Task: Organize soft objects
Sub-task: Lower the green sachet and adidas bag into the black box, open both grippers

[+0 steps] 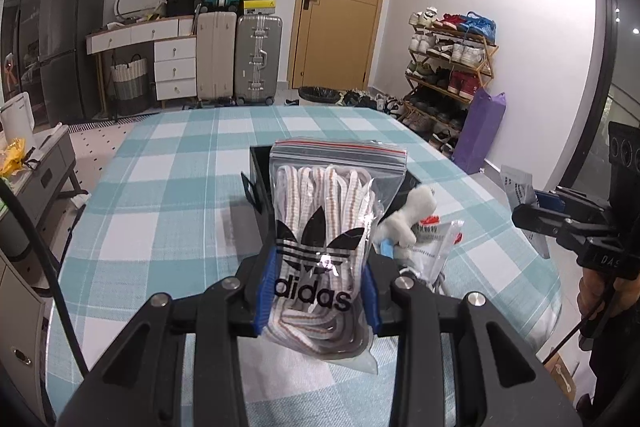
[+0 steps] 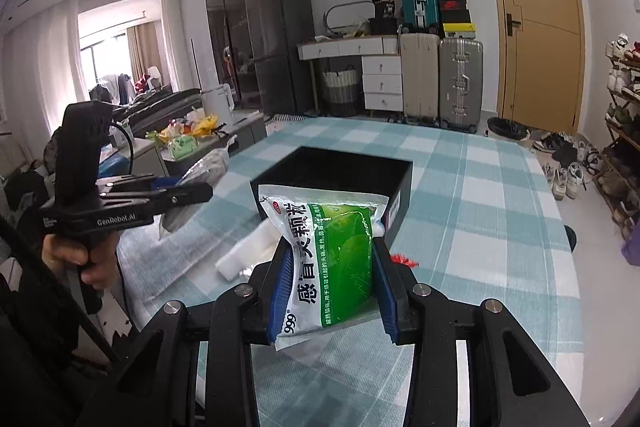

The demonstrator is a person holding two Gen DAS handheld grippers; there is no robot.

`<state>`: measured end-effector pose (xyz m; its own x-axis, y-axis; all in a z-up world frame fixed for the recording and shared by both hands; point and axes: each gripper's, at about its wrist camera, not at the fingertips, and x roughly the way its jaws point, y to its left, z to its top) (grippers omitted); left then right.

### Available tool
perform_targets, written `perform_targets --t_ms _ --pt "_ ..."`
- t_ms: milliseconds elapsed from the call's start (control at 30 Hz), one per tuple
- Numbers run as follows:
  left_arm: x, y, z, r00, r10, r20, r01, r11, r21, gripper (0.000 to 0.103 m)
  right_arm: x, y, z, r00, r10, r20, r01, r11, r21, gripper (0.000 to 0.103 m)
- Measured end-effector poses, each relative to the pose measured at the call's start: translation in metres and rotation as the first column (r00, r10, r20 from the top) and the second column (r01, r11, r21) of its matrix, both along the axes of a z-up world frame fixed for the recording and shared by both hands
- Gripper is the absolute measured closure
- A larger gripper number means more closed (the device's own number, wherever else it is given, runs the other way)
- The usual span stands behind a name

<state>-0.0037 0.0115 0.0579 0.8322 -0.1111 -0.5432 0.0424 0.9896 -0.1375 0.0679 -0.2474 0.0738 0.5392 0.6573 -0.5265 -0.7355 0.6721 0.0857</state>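
My left gripper [image 1: 318, 289] is shut on a clear zip bag of white shoelaces [image 1: 326, 227] with a black adidas logo, held above the table in front of a black open box [image 1: 260, 167]. My right gripper [image 2: 332, 281] is shut on a green and white medicine pouch [image 2: 332, 255], held just in front of the same black box [image 2: 352, 167]. A white plush toy [image 1: 412, 215] and a clear packet with red print [image 1: 436, 243] lie on the table right of the shoelace bag. The left gripper also shows at the left of the right wrist view [image 2: 176, 195], holding the bag.
The table has a teal and white checked cloth [image 1: 168, 187]. White soft items [image 2: 256, 247] lie on it left of the pouch. The right gripper shows at the right edge of the left wrist view [image 1: 568, 223]. Suitcases, a shoe rack and a door stand behind the table.
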Motion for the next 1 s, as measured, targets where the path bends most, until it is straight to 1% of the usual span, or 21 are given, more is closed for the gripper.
perform_targets --t_ms 200,467,733,1000 --pt "0.005 -0.001 0.013 1.000 -0.004 0.027 0.004 1.000 0.003 0.069 0.006 0.003 0.026 1.000 0.009 0.009 -0.009 0.997 0.075 0.065" --pt "0.017 0.000 0.023 0.999 -0.002 0.042 0.002 1.000 0.006 0.069 0.018 0.019 0.043 1.000 0.010 0.027 -0.012 0.996 0.087 0.065" --pt "0.040 0.001 0.027 0.999 0.003 0.042 -0.003 1.000 0.004 0.069 0.041 0.037 0.041 1.000 0.017 0.002 -0.017 0.995 0.100 0.065" --pt "0.068 -0.001 0.018 1.000 0.003 0.013 -0.003 1.000 0.006 0.069 0.071 0.053 0.029 0.999 0.015 -0.046 -0.011 0.996 0.090 0.065"
